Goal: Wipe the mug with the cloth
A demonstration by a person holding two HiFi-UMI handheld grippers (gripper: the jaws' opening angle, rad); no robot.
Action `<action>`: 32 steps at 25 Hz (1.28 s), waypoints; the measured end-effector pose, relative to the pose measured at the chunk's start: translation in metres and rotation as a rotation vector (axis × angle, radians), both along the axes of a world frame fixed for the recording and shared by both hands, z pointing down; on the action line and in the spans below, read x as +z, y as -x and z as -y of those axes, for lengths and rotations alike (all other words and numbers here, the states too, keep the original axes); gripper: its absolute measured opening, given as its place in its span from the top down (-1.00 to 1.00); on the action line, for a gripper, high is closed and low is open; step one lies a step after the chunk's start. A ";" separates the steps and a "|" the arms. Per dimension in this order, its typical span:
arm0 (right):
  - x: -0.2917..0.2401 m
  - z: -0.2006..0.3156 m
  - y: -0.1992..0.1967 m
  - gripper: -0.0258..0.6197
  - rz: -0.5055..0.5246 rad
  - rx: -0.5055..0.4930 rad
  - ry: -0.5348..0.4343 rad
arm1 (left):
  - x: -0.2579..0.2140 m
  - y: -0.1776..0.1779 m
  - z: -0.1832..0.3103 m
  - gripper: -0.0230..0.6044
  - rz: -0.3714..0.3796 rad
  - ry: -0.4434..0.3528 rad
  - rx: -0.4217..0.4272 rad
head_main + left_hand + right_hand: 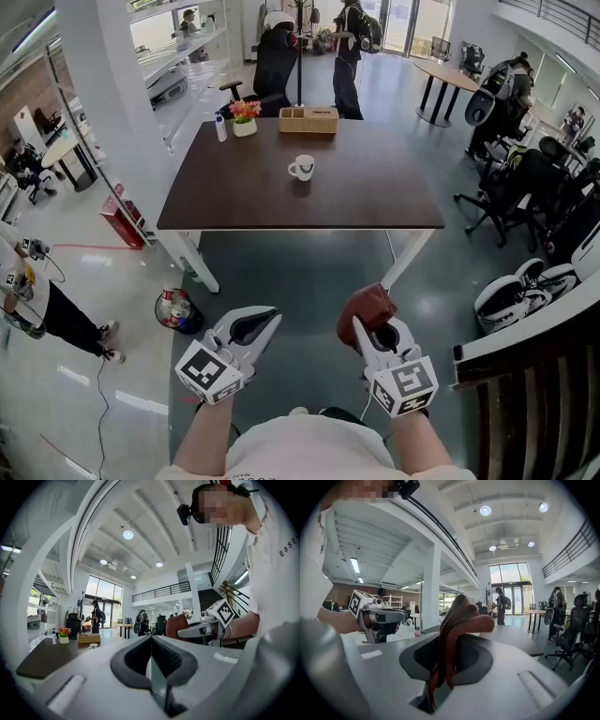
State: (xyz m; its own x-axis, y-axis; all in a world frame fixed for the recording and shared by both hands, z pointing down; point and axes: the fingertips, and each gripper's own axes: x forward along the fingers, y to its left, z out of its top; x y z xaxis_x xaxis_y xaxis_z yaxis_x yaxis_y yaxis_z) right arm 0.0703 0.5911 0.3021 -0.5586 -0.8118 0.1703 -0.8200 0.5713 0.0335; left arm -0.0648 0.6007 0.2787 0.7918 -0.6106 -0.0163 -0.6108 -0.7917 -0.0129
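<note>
Right gripper [373,330] is pinching the red cloth [364,305], left gripper [262,319] closed on nothing, mug [302,168] sits on the far table [375,199].

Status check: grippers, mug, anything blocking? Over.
Left gripper shut, empty. Right gripper shut on cloth. Mug upright on table, ahead, untouched. Nothing seen blocking approach.

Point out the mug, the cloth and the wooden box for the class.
mug [304,168], head view, its white body
cloth [367,306], head view, its bunched reddish top
wooden box [308,125], head view, its front wall
</note>
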 end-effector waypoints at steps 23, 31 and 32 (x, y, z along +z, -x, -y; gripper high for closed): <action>0.038 0.305 -0.018 0.66 0.026 -0.083 0.058 | 0.045 -0.007 0.289 0.91 0.018 0.076 -0.104; 0.044 0.432 -0.027 0.67 0.039 -0.116 0.081 | 0.056 -0.016 0.404 0.91 0.027 0.111 -0.153; 0.046 0.441 -0.026 0.67 0.039 -0.123 0.089 | 0.060 -0.016 0.413 0.91 0.030 0.122 -0.157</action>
